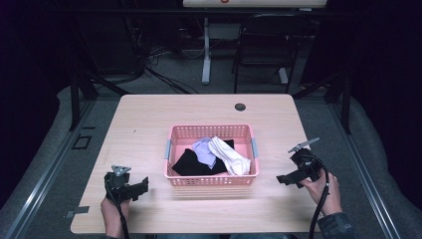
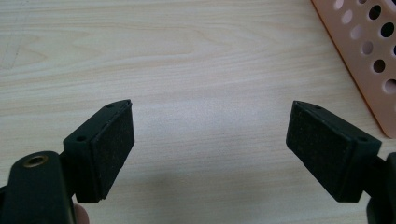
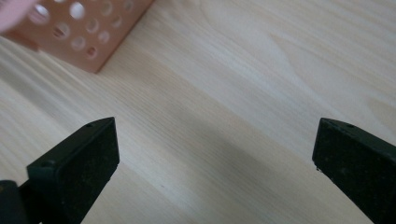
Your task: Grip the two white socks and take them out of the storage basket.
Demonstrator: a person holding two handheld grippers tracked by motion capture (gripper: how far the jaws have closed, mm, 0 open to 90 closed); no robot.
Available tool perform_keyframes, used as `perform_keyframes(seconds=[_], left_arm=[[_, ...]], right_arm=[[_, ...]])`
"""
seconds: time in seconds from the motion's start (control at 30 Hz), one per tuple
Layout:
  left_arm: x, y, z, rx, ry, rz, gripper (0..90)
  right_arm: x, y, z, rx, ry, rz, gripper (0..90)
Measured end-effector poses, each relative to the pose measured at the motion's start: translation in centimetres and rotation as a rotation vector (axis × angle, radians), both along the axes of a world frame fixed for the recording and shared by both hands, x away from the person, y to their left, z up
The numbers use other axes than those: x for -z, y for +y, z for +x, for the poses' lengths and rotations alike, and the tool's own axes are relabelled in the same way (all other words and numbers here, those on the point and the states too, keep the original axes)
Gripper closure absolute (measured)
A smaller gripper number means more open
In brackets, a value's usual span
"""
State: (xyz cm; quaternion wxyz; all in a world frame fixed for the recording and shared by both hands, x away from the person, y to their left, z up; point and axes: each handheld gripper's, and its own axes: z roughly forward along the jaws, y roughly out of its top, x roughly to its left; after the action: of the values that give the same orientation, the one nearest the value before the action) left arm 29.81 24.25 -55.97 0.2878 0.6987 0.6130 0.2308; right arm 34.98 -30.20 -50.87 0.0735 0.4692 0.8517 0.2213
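Pink basket (image 1: 213, 180), mid-counter (image 1: 149, 119): black, lilac and white clothes, lower layers hidden. My left gripper (image 1: 144, 185) and right gripper (image 1: 281, 179) flank it, both spread wide, empty. Room beyond dark.

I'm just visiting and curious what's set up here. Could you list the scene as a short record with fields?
Surface: light wooden table
Container: pink perforated basket, mid-table
Contents: white cloth, lilac cloth, black cloth
Left claw: hand-held, jaws open, empty, left of the basket
Right claw: hand-held, jaws open, empty, right of the basket
Background: folding chair beyond the table
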Motion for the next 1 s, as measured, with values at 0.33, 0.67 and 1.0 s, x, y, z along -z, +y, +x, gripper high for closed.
perform_keyframes(seconds=[0.33,0.67,1.0], left_arm=[[0.1,0.0,0.1,0.005,0.003,-0.009,15.2],[0.0,0.4,-0.4,-0.006,-0.002,-0.017,15.3],[0.0,0.4,-0.4,-0.006,-0.009,-0.016,15.3]], right_arm=[[-2.8,1.3,1.5,-0.044,0.059,0.021,0.0],[-5.6,4.1,3.4,-0.101,0.032,0.007,0.0],[-7.2,7.3,5.4,-0.172,0.029,-0.019,0.0]])
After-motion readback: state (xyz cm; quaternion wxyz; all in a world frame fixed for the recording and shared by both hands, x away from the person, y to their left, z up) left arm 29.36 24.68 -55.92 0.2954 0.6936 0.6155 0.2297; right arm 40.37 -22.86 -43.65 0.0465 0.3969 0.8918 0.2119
